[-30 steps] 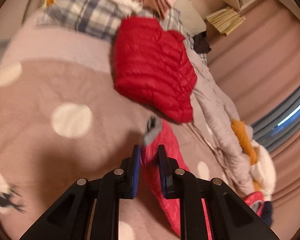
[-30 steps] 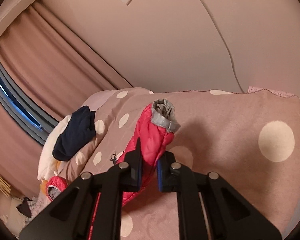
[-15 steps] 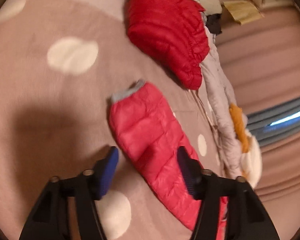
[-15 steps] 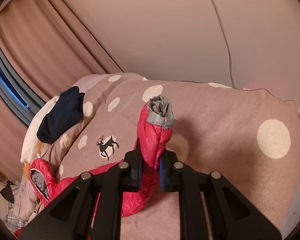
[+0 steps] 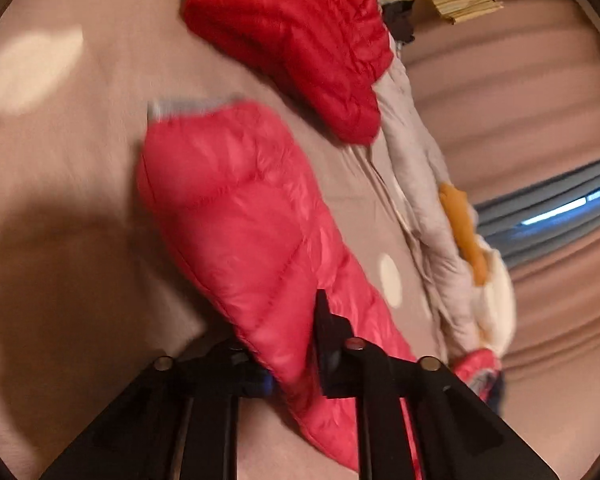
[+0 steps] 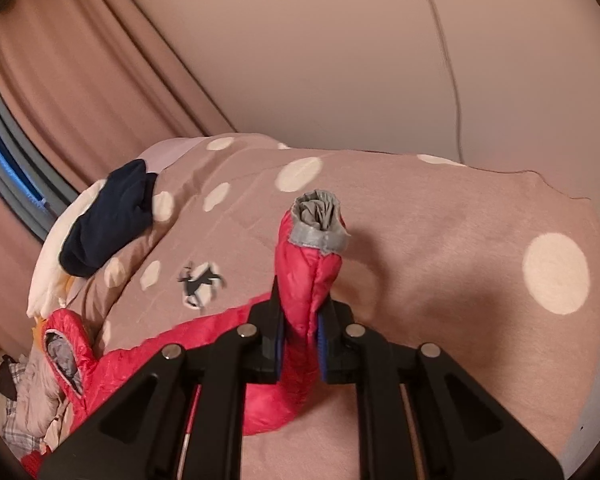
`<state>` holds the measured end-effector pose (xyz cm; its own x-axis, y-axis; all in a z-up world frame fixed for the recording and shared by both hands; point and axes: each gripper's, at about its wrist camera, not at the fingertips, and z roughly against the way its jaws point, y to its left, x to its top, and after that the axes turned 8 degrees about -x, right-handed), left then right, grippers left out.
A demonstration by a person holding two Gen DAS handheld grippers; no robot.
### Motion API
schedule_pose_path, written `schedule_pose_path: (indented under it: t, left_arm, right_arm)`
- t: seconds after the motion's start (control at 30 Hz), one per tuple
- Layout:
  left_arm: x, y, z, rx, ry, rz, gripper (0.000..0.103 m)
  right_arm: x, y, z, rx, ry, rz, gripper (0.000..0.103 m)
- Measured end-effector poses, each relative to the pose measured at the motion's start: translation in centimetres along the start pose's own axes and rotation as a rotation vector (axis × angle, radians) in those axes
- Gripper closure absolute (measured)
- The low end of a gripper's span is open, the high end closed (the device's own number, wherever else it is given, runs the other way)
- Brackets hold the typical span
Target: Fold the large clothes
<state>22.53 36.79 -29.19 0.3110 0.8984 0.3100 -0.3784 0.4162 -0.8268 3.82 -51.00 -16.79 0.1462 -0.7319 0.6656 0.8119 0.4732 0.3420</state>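
A pink-red puffer jacket lies on the dotted brown blanket. In the left wrist view one sleeve (image 5: pixel 236 216) with a grey cuff (image 5: pixel 192 105) lies flat. My left gripper (image 5: pixel 292 344) has its jaws around that sleeve further up and is shut on it. In the right wrist view my right gripper (image 6: pixel 299 338) is shut on the other sleeve (image 6: pixel 306 276) and holds it upright, grey cuff (image 6: pixel 318 220) on top. The jacket's body and hood (image 6: pixel 66 350) lie to the lower left.
A folded darker red puffer jacket (image 5: pixel 296 36) lies beyond the sleeve. A beige garment (image 5: pixel 424 184) with orange and white cloth runs along the bed edge. A navy garment (image 6: pixel 108 220) lies on a white pillow by the curtain. The wall stands behind the bed.
My left gripper let go of the sleeve cuff, opened, moved down the sleeve and closed on it lower. My right gripper kept its hold and lifted its sleeve a little.
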Motion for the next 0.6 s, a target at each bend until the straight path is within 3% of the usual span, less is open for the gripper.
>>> schedule_pose_path:
  t: [0.1, 0.27, 0.37, 0.6]
  left_arm:
    - [-0.1, -1.7, 1.3, 0.016, -0.068, -0.070, 0.092]
    - [-0.5, -4.8, 1.5, 0.105, -0.096, -0.215, 0.092]
    - [-1.0, -5.4, 2.2, 0.117, -0.108, -0.269, 0.092]
    - [-2.1, -6.8, 2.2, 0.169, -0.059, -0.332, 0.092]
  right_arm:
    - [0.0, 3.9, 0.5, 0.093, -0.011, 0.009, 0.090]
    - [-3.2, 15.5, 2.0, 0.356, 0.011, 0.096, 0.090]
    - [-7.2, 22.9, 2.5, 0.517, 0.111, 0.127, 0.091]
    - [-18.7, 35.4, 4.8, 0.743, 0.346, 0.329, 0.087]
